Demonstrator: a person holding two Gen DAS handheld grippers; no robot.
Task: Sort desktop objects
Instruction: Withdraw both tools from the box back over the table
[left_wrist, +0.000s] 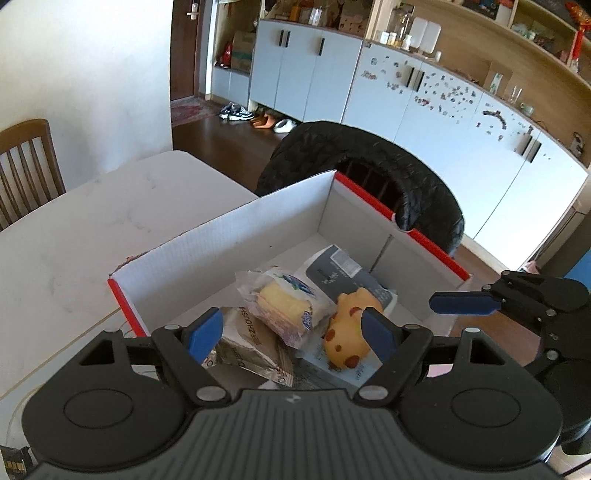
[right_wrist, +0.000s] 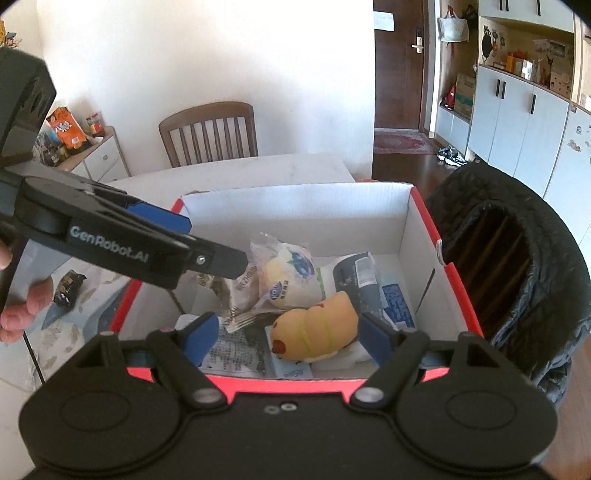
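Observation:
A white cardboard box (left_wrist: 221, 236) with red edges stands on the table; it also shows in the right wrist view (right_wrist: 295, 210). Inside lie a wrapped sandwich bun (left_wrist: 288, 306) (right_wrist: 291, 277), a yellow spotted squeeze toy (left_wrist: 351, 332) (right_wrist: 317, 328), a brown snack packet (left_wrist: 251, 343) (right_wrist: 236, 288) and a grey pouch (left_wrist: 340, 273) (right_wrist: 362, 280). My left gripper (left_wrist: 291, 332) is open and empty above the box's near side. My right gripper (right_wrist: 286, 338) is open and empty over the box's front rim; its blue finger (left_wrist: 465, 302) shows in the left view.
A black padded jacket (left_wrist: 369, 170) hangs over a chair behind the box (right_wrist: 517, 266). A wooden chair (right_wrist: 210, 133) stands at the far side of the white table (left_wrist: 74, 229). A small dark packet (right_wrist: 68, 288) lies on a patterned cloth left of the box.

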